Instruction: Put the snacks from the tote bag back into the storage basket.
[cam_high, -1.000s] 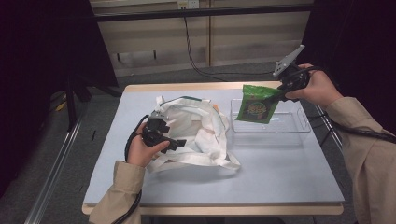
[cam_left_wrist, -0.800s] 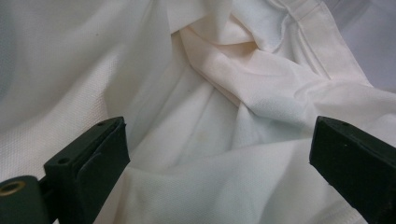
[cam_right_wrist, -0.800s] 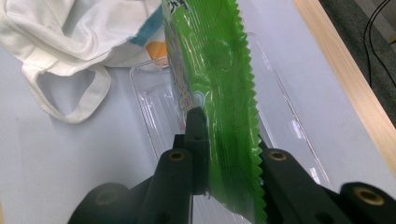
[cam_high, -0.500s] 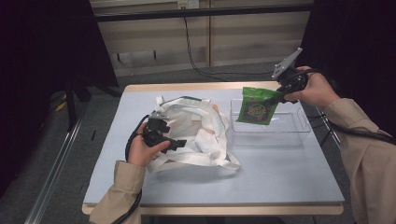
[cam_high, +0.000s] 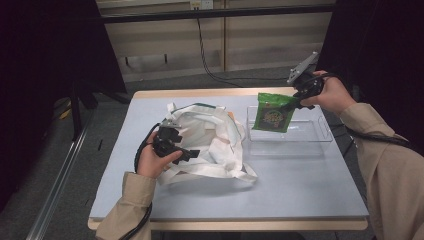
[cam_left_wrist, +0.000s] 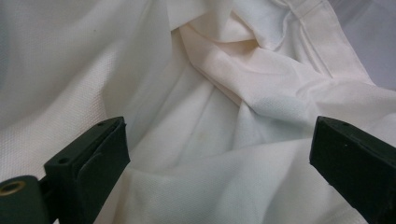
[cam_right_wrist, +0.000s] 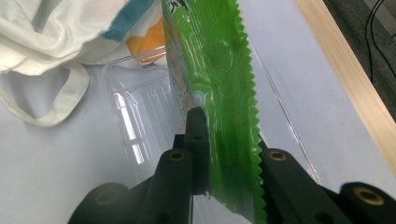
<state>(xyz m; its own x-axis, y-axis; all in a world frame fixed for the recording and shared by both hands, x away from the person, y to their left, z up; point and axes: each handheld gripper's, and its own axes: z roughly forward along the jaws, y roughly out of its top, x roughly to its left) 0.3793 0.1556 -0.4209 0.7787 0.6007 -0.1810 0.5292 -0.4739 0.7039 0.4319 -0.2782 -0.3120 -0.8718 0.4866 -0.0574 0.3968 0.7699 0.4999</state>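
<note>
A white cloth tote bag (cam_high: 210, 135) lies crumpled on the left half of the grey table. My left gripper (cam_high: 192, 152) rests at its near left side, jaws wide open, with folds of the bag (cam_left_wrist: 219, 93) stretching between and beyond the two jaws. My right gripper (cam_high: 295, 103) is shut on a green snack packet (cam_high: 272, 117), which hangs by its edge over a clear plastic tray (cam_high: 305, 137). In the right gripper view the gripper (cam_right_wrist: 224, 135) pinches the packet (cam_right_wrist: 215, 70) near its serrated edge, above the tray (cam_right_wrist: 135, 116).
The bag's handles (cam_high: 235, 172) trail toward the table's front. In the right gripper view a teal and orange item (cam_right_wrist: 140, 37) peeks from the bag's (cam_right_wrist: 56, 28) mouth. The table's wooden edge (cam_right_wrist: 355, 93) runs just beyond the tray.
The right gripper with the green packet has sunk slightly toward the tray. The left gripper and the bag have stayed put.
</note>
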